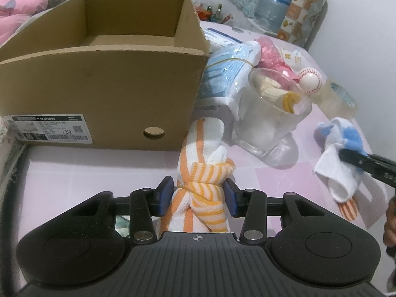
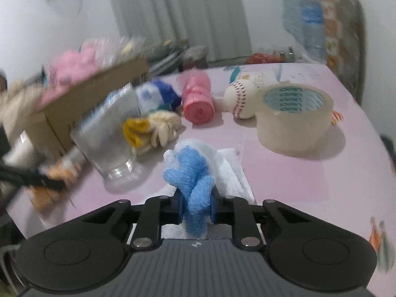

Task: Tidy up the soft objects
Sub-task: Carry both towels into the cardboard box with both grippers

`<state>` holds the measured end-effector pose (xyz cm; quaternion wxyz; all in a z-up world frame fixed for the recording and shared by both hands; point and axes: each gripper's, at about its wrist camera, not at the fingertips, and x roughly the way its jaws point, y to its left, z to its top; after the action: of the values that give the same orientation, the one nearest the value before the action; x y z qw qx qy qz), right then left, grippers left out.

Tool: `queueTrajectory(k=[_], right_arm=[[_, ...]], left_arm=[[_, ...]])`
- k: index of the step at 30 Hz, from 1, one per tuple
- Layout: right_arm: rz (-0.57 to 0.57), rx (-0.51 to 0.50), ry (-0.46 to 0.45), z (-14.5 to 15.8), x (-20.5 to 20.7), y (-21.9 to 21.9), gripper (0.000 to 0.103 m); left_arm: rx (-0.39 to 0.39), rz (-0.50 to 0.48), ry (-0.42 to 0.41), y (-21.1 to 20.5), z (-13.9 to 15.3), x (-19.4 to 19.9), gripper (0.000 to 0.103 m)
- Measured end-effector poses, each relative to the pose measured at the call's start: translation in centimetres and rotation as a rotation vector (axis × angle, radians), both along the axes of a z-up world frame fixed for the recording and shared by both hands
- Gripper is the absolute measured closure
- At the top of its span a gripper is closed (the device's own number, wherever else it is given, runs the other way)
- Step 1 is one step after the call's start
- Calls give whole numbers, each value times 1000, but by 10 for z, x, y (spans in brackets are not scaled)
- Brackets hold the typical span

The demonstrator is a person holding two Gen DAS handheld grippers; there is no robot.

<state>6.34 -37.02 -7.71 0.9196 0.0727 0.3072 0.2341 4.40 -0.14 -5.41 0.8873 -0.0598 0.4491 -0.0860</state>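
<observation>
My left gripper [image 1: 198,193] is shut on a knotted orange-and-white striped towel [image 1: 203,173], which stretches toward the open cardboard box [image 1: 104,79] just ahead and left. In the right wrist view my right gripper [image 2: 196,206] is shut on a knotted blue-and-white cloth [image 2: 193,173] held just over the pink table [image 2: 284,173]. That same cloth [image 1: 339,153] and the right gripper's fingers [image 1: 366,160] show at the right edge of the left wrist view. The box [image 2: 74,99] looks blurred at left in the right wrist view.
A clear glass [image 1: 272,113] with small items stands right of the box, beside a blue-and-white pack [image 1: 227,71], a pink bag roll [image 2: 198,99], a baseball [image 2: 241,99] and a tape roll [image 2: 294,118]. Pale gloves [image 2: 153,128] lie near the glass [image 2: 109,133].
</observation>
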Motion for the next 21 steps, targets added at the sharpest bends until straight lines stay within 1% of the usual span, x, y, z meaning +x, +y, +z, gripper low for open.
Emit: queueTrajectory(k=[4,7,9,11,14,17,21], right_arm=[[-39,145,-25,9,-21,-9,62],[-48,208,-41,18,-37,-11,62],[-30,246,-46,25,-46,-10,62],[-10,262,-55,34,-56,-7,62],[39,297,-65,50,-69,3,62],[116,348,-80,72,-79,17,62],[237,414,-121,107,-86,37,62]], left_arm=[[-4,-1,-15,1,1,-6,62],[8,-7,-35,1,8,-15,63],[3,-7,-52,2,14,-22,63],[-5,-4,-72,6,24,-32,63],[-34,1,-94,13,41,-51,63],[-63,5,-131,23,63,-73,63],[-96,13,-214,40,106,-104,63]])
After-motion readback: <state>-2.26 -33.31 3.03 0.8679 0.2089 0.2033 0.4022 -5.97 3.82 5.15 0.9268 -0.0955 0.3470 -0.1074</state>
